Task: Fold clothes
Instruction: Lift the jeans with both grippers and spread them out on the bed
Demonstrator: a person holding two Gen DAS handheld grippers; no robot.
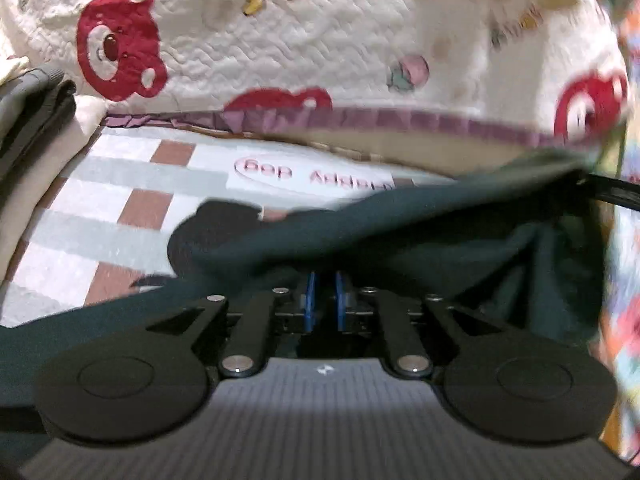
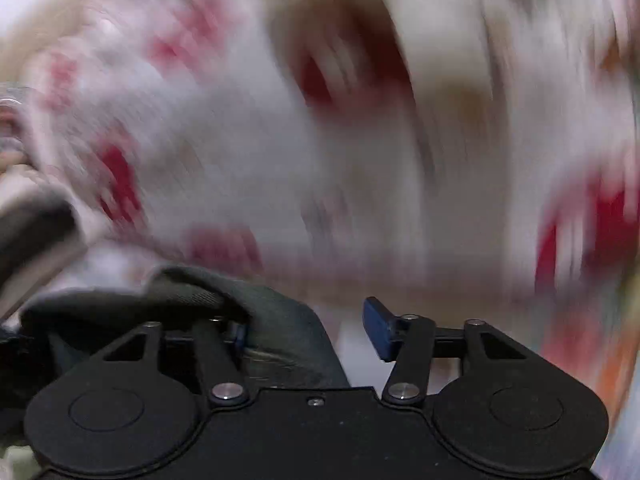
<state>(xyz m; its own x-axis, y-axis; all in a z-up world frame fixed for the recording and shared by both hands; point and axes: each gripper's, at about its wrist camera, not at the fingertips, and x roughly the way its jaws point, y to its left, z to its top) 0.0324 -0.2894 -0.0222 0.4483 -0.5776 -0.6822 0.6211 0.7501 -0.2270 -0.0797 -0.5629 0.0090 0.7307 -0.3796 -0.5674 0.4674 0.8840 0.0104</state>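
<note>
A dark teal garment [image 1: 360, 232] hangs stretched across the left wrist view, over a checked sheet [image 1: 100, 208]. My left gripper [image 1: 325, 280] is shut on the garment's edge, its blue pads close together with cloth over them. In the right wrist view, which is heavily blurred, my right gripper [image 2: 312, 328] is open. The dark garment [image 2: 280, 328] lies draped over its left finger. Its right blue pad [image 2: 378, 330] is bare.
A white quilt with red bear faces [image 1: 280, 40] fills the background of both views. Folded grey and cream clothes [image 1: 28, 120] lie stacked at the left. A colourful patterned cloth [image 1: 628, 260] runs down the right edge.
</note>
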